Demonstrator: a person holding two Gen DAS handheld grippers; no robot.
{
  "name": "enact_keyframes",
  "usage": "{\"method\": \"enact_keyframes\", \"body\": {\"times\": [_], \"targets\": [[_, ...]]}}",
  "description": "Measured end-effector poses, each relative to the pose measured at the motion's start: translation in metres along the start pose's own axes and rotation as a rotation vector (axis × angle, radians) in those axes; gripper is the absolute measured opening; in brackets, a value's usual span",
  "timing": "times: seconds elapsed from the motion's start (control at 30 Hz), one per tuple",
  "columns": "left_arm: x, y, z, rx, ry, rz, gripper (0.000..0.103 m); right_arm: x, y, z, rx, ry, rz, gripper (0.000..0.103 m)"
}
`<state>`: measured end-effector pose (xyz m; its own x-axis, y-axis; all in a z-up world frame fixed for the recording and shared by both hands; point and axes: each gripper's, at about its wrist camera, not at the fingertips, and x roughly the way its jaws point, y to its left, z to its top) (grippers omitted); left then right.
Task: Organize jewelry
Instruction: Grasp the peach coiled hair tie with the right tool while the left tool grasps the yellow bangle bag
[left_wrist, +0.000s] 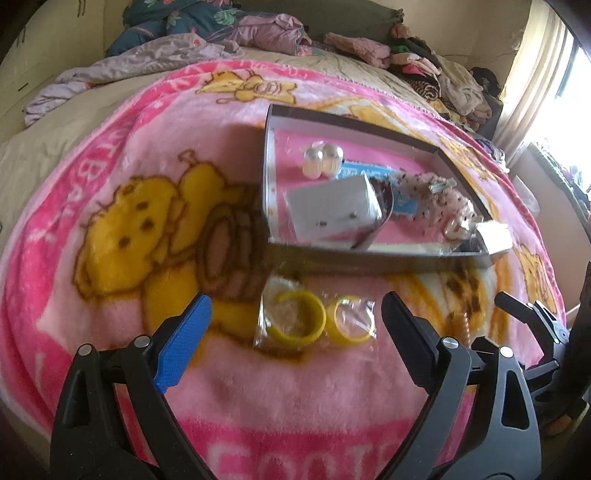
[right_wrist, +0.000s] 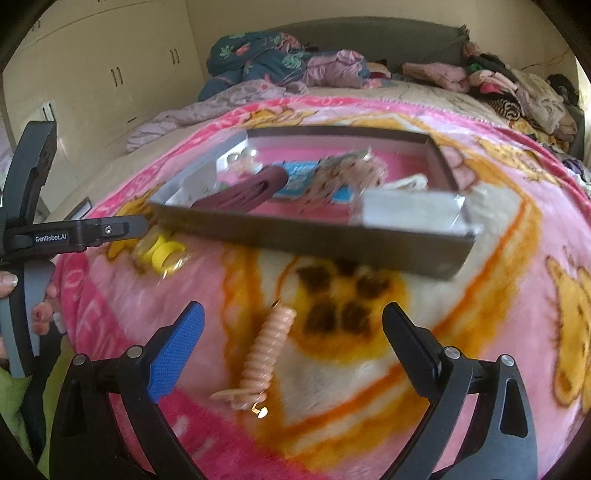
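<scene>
Nearest my left gripper (left_wrist: 295, 325), on the pink fleece blanket printed with yellow bears (left_wrist: 122, 325) that covers the bed, lies a clear plastic bag holding two yellow ring-shaped bangles (left_wrist: 314, 319). My fingers stand wide to either side of it, a blue pad (left_wrist: 183, 343) on the left and a black pad on the right, touching nothing. The bag lies flat with its long side running left to right, the bangles side by side with their openings facing up. I judge it light, crinkly and slippery; pinching one stiff bangle through the film should hold better than the loose plastic alone.

Just beyond it sits a shallow grey cardboard box (left_wrist: 369, 258), holding a small white carton (left_wrist: 332, 210), pearly earrings (left_wrist: 321, 158) and a dotted pink fabric piece (left_wrist: 436, 195).

Further right, in front of my right gripper (right_wrist: 291, 325), lies a peach coiled spiral hair tie (right_wrist: 264, 354), between my fingers, which are spread wide and empty. Its long axis runs away from me, leaning slightly rightward, with a small gold clasp at the near end. I judge it soft, springy and light; gripping across the middle coils should stop it stretching or flicking free.
</scene>
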<state>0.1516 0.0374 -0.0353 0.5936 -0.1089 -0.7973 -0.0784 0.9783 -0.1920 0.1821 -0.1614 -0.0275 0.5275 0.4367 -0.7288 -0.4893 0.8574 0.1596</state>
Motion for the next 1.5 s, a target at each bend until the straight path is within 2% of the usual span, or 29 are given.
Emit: {"method": "enact_keyframes", "body": {"times": [0.2,0.27,0.3,0.33,0.43,0.63,0.77,0.9,1.1,1.27,1.37,1.43,1.5], "targets": [[0.004,0.000,-0.011,0.003,0.026,-0.008,0.090,0.011,0.014,-0.017,-0.009,0.062,0.029,0.073],[0.007,-0.003,-0.013,0.012,0.031,-0.010,0.091,0.012,0.021,-0.023,-0.026,0.069,0.023,0.063],[0.008,-0.005,-0.014,0.016,0.035,-0.010,0.091,0.012,0.026,-0.025,-0.038,0.070,0.023,0.050],[0.011,-0.006,-0.015,0.020,0.040,-0.011,0.091,0.012,0.028,-0.027,-0.044,0.072,0.026,0.043],[0.019,-0.010,-0.016,0.031,0.057,-0.006,0.091,0.009,0.033,-0.029,-0.060,0.070,0.048,0.027],[0.035,-0.016,-0.016,0.062,0.073,0.033,0.090,-0.002,0.037,-0.031,-0.082,0.060,0.085,0.021],[0.035,-0.022,-0.018,0.100,0.071,0.072,0.072,-0.009,0.035,-0.028,-0.083,0.044,0.095,0.017],[0.027,-0.025,-0.018,0.111,0.068,0.043,0.066,-0.017,0.031,-0.023,-0.080,0.023,0.098,0.015],[0.008,-0.034,-0.015,0.106,0.038,-0.025,0.066,-0.024,0.024,-0.010,-0.087,-0.011,0.094,0.003],[-0.003,-0.036,-0.009,0.099,0.016,-0.040,0.066,-0.018,0.017,-0.011,-0.083,0.026,0.115,0.004],[-0.007,-0.034,-0.007,0.089,0.008,-0.047,0.066,-0.013,0.021,-0.019,-0.106,0.063,0.150,0.019],[-0.009,-0.033,-0.007,0.088,0.003,-0.049,0.066,-0.013,0.026,-0.027,-0.125,0.076,0.158,0.038],[-0.012,-0.033,-0.008,0.086,0.001,-0.055,0.066,-0.014,0.028,-0.034,-0.142,0.082,0.166,0.044]]}}
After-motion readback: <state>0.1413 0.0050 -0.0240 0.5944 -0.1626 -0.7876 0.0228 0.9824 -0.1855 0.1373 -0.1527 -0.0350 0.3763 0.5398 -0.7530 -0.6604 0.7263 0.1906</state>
